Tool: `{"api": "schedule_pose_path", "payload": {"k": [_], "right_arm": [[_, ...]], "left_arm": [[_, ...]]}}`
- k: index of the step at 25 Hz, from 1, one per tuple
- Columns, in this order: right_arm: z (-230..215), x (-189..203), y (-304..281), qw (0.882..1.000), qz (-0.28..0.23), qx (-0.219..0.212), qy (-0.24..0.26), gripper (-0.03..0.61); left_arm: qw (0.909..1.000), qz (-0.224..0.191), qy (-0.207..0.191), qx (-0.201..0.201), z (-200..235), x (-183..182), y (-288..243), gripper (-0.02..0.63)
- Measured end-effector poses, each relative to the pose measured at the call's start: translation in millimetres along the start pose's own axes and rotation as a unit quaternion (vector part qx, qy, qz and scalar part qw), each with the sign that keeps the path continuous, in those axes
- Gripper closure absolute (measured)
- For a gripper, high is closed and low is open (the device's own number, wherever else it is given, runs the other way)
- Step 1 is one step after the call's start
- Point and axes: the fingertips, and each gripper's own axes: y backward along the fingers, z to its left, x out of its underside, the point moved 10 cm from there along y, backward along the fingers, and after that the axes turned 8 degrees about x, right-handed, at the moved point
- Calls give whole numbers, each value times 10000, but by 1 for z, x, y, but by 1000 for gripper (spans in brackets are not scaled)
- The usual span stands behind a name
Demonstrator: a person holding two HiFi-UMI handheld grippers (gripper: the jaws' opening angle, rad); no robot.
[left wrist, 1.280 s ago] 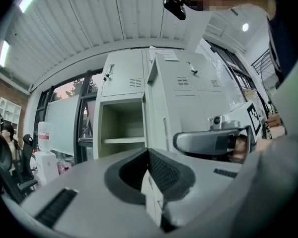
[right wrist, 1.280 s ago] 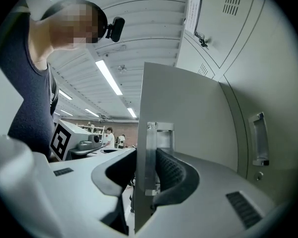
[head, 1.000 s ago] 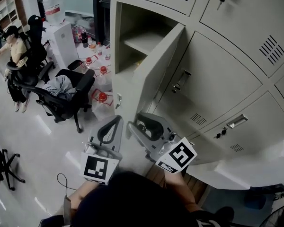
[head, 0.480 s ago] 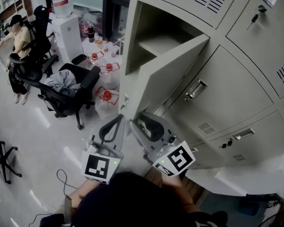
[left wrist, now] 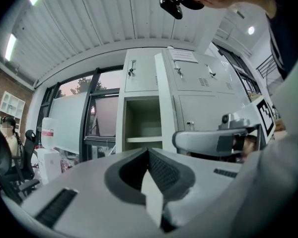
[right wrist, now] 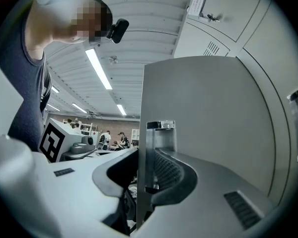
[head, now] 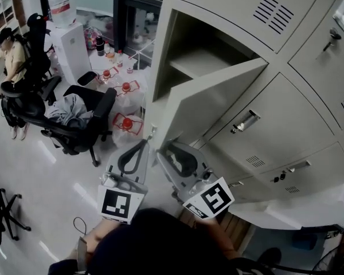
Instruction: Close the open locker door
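Locker door (head: 212,99) stands half open, its free edge between the closing jaws of the right gripper (head: 173,153); left gripper (head: 136,150) pressed together, empty; risk: the shallow bite slips off that thin edge when pushed.

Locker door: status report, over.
Left gripper shut, empty. Right gripper closing, edge of locker door between jaws. Door open. Nothing seen blocking swing.
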Motion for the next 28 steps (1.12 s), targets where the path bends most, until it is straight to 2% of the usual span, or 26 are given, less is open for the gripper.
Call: {"api": "schedule_pose_path", "payload": {"k": [11,23,28], "right_arm": [[1,7,-42,9977,24,673,54,476],[5,11,-72,9886,-4,1498,148,474],[3,13,-85,9840,-1,1774,188,474]], "left_arm": [[9980,-97,2,621,59,8,-16,612],[9890,-196,1,1468,104,13,-37,612],[9854,-213,62,1687,118,21,-42,612]]}}
